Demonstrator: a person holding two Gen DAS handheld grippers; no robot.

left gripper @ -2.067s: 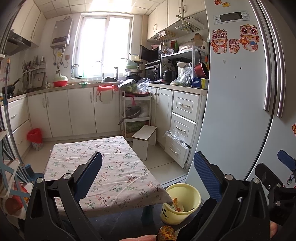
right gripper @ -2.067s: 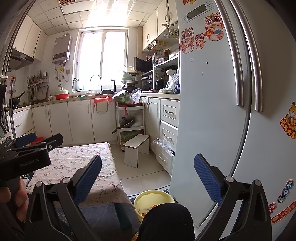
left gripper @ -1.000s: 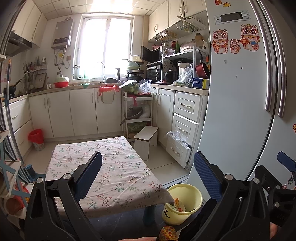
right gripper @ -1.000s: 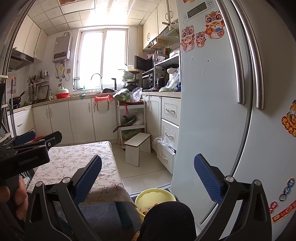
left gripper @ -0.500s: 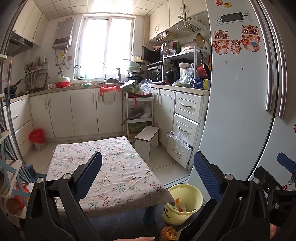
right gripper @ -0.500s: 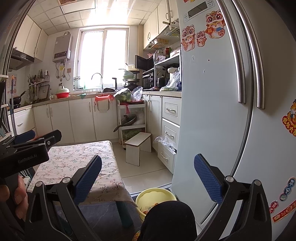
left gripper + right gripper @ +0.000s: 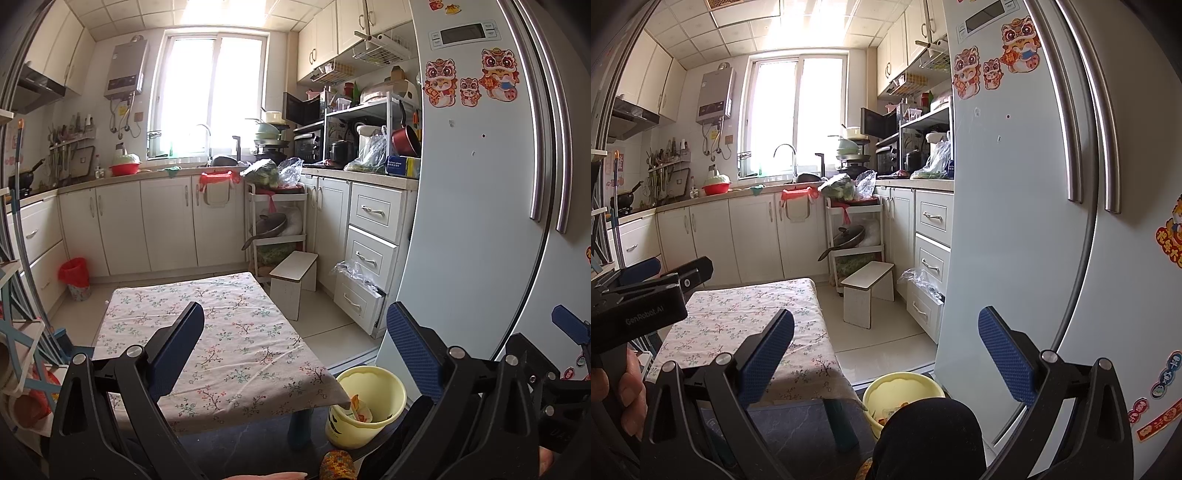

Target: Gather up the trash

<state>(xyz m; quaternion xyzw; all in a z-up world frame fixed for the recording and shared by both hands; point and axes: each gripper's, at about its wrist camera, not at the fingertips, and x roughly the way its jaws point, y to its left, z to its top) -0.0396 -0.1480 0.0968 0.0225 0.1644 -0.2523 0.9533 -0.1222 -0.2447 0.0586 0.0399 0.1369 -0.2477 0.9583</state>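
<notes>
Yellow bin (image 7: 369,402) below the table's (image 7: 221,343) near right corner; left gripper (image 7: 295,350) and right gripper (image 7: 886,354) spread, empty, right nearer.

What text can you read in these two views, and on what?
"GenRobot.AI": on the body of the left tool, seen from the right wrist view.
"福": on the red lion sticker on the fridge door.
Blue box on the counter: white lettering, too small to read.
Fridge display panel: blurred, unreadable.
Lower fridge stickers: Chinese characters, cut off and distorted, unreadable.
</notes>
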